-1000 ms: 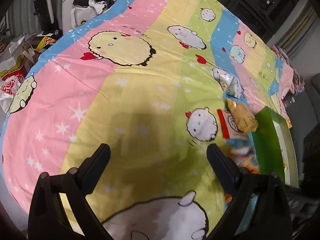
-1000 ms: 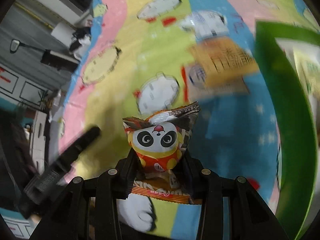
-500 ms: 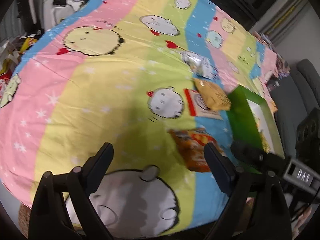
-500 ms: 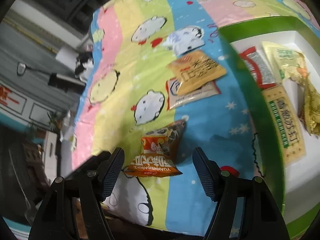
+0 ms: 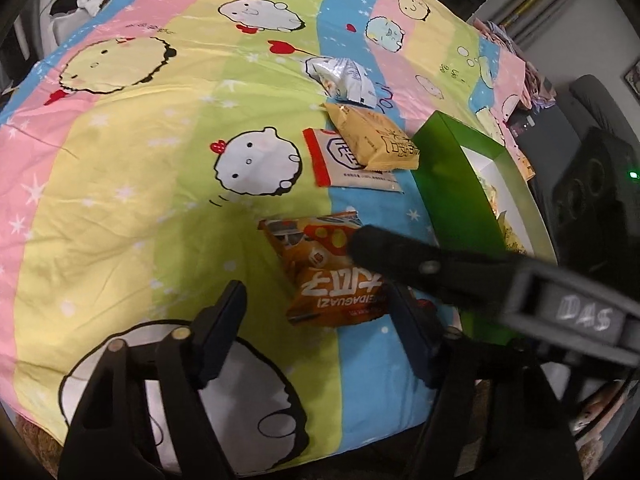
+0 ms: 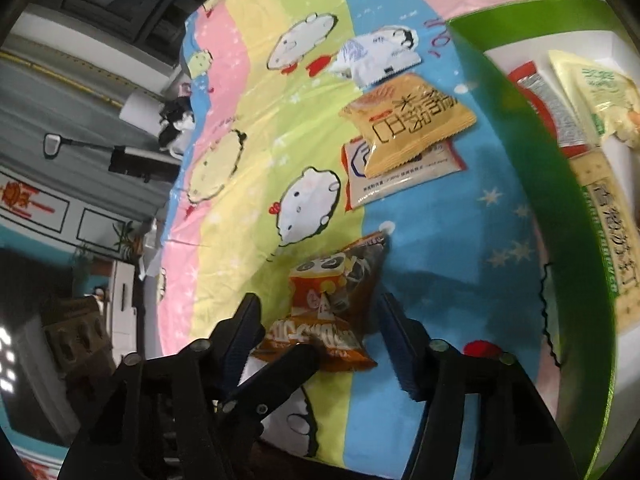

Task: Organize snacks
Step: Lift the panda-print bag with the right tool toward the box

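Nearest, left gripper (image 5: 316, 320) spread wide, holding nothing. Right gripper (image 6: 320, 332) spread wide too, one finger on each side of the orange panda snack bag (image 6: 332, 304), not squeezing it. Bag lying flat on the cartoon bedsheet (image 5: 120, 184), just beside the green box (image 5: 452, 184). Farther along the box: yellow snack bag (image 5: 372, 142) on top of a white-and-red packet (image 5: 348, 168), then a silver-white packet (image 5: 344, 78). More snacks inside the box.
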Motion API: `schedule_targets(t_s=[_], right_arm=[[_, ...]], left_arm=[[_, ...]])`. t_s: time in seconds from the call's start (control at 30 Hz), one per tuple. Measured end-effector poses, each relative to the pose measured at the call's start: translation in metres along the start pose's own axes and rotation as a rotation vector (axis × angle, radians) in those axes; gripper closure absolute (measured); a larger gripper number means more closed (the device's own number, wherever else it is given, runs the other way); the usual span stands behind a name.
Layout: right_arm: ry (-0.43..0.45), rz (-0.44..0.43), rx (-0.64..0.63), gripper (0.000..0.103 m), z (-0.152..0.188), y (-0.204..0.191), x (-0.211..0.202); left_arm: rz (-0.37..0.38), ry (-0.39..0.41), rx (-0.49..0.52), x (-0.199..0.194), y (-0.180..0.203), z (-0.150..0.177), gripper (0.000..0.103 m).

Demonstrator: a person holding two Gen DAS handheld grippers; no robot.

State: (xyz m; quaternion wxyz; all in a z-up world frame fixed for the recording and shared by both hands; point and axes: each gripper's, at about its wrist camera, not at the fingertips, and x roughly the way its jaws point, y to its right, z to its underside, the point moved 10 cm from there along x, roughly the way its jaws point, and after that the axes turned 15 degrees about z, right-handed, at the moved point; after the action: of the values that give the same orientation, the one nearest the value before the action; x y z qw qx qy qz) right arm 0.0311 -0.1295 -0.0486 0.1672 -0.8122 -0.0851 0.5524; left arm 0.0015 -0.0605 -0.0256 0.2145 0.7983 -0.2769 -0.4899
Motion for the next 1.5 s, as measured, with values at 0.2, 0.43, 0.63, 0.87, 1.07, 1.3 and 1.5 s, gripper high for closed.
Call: schedule_targets(t_s=[0.2, 0.43, 0.63, 0.87, 1.07, 1.3, 1.5], right_arm=[[-0.063, -0.037, 0.015, 0.048, 0.007, -0.001, 0.019], [-0.088, -0.052, 0.01, 0.054, 0.014, 0.0, 0.031], [-0.044, -0.08, -0.004, 0.055, 0.01, -0.007, 0.015], [0.038, -0.1, -0.022, 0.055, 0.004, -0.014, -0.017], [0.094, -0.096, -0.032, 0.055, 0.002, -0.014, -0.039], [0.136, -0.101, -0.032, 0.055, -0.001, -0.013, -0.054], [0.175, -0.101, -0.021, 0.055, -0.005, -0.01, -0.068]], left_arm=[[0.07, -0.022, 0.004, 0.009, 0.007, 0.004, 0.051], [0.09, -0.051, 0.032, 0.015, 0.014, 0.012, 0.054], [0.1, -0.013, 0.059, 0.003, 0.024, 0.007, 0.054], [0.102, 0.037, 0.123, -0.012, 0.047, -0.001, 0.054], [0.115, 0.058, 0.156, -0.02, 0.061, -0.004, 0.054], [0.128, 0.075, 0.192, -0.026, 0.074, -0.007, 0.054], [0.144, 0.083, 0.225, -0.029, 0.088, -0.011, 0.054]])
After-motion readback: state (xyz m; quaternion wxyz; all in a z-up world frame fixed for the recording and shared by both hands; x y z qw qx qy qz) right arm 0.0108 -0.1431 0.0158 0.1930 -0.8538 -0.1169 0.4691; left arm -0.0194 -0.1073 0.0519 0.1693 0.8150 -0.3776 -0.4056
